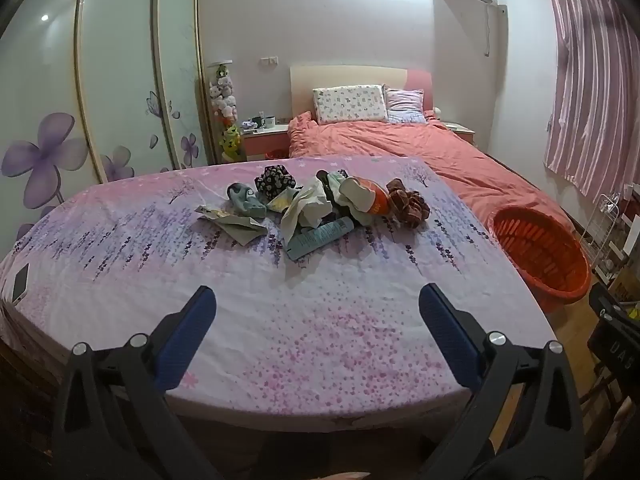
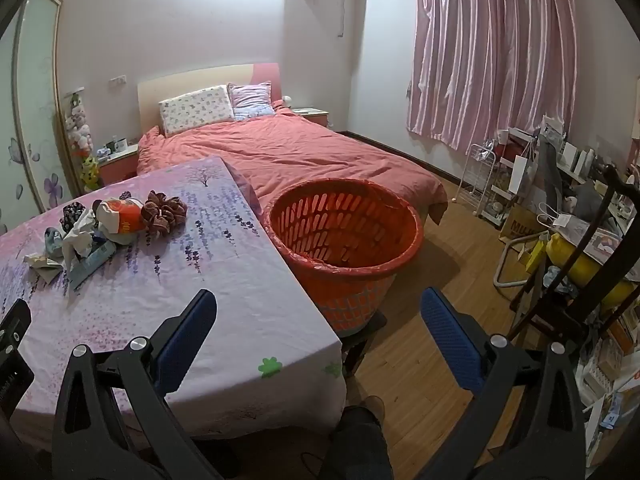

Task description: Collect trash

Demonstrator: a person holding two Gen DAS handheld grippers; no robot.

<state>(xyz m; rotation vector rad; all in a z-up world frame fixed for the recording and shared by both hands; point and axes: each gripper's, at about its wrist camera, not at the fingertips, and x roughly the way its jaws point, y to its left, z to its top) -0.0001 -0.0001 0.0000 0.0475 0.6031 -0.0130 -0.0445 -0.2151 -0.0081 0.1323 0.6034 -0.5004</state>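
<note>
While both grippers, left (image 1: 318,304) and right (image 2: 319,306), hover with fingers apart, trash pile (image 1: 316,204) lies far on counter (image 1: 280,320); basket (image 2: 344,232) right

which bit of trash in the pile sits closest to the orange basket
The brown scrunchie-like bundle, at the pile's basket-side end; every other piece lies farther from the orange basket.

The near half of the counter (image 1: 312,320) is bare cloth, open to either tool. Farther in, the trash pile (image 1: 316,204) blocks the middle. A phone (image 1: 20,282) lies at the left edge. The basket (image 2: 344,232) stands against the right edge; floor (image 2: 432,280) beyond it is open.
</note>
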